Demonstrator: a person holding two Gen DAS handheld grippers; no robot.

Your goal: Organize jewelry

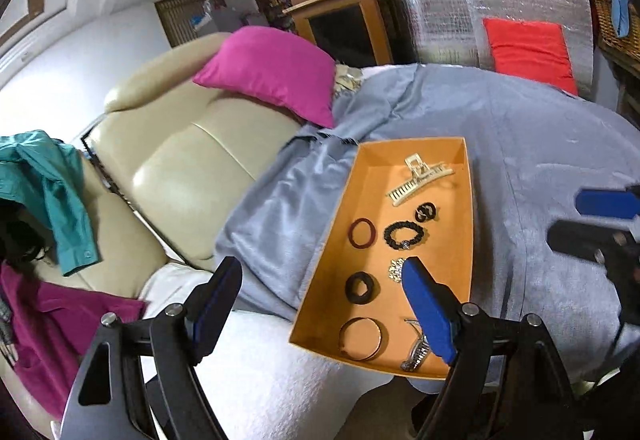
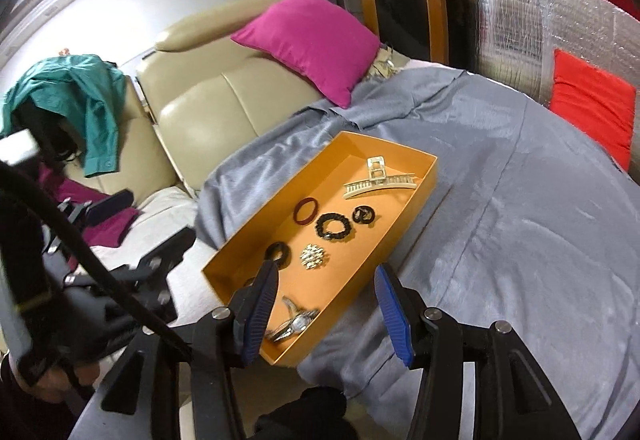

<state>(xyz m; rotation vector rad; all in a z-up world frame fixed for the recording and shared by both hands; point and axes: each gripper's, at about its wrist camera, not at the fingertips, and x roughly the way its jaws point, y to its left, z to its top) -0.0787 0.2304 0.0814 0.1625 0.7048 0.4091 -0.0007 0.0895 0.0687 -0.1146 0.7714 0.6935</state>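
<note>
An orange tray (image 1: 332,224) (image 2: 404,228) lies on a grey-blue sheet. It holds a cream hair claw (image 1: 418,180) (image 2: 378,176), a dark red ring (image 1: 363,232) (image 2: 307,211), a black beaded bracelet (image 1: 404,234) (image 2: 333,226), a small black piece (image 1: 425,212) (image 2: 363,215), a black scrunchie (image 1: 362,287) (image 2: 278,253), a silver brooch (image 1: 396,269) (image 2: 313,257), a thin bangle (image 1: 363,338) and a silver watch (image 1: 416,352) (image 2: 294,324). My left gripper (image 1: 320,304) is open above the tray's near left edge. My right gripper (image 2: 326,316) is open over the tray's near corner; it also shows in the left wrist view (image 1: 592,220).
A grey-blue sheet (image 2: 520,220) covers the surface. A magenta pillow (image 1: 272,74) (image 2: 308,40) leans on a cream armchair (image 1: 180,160). A teal shirt (image 1: 52,192) drapes at the left. A red cushion (image 2: 592,108) rests against a silver foil panel (image 1: 480,0).
</note>
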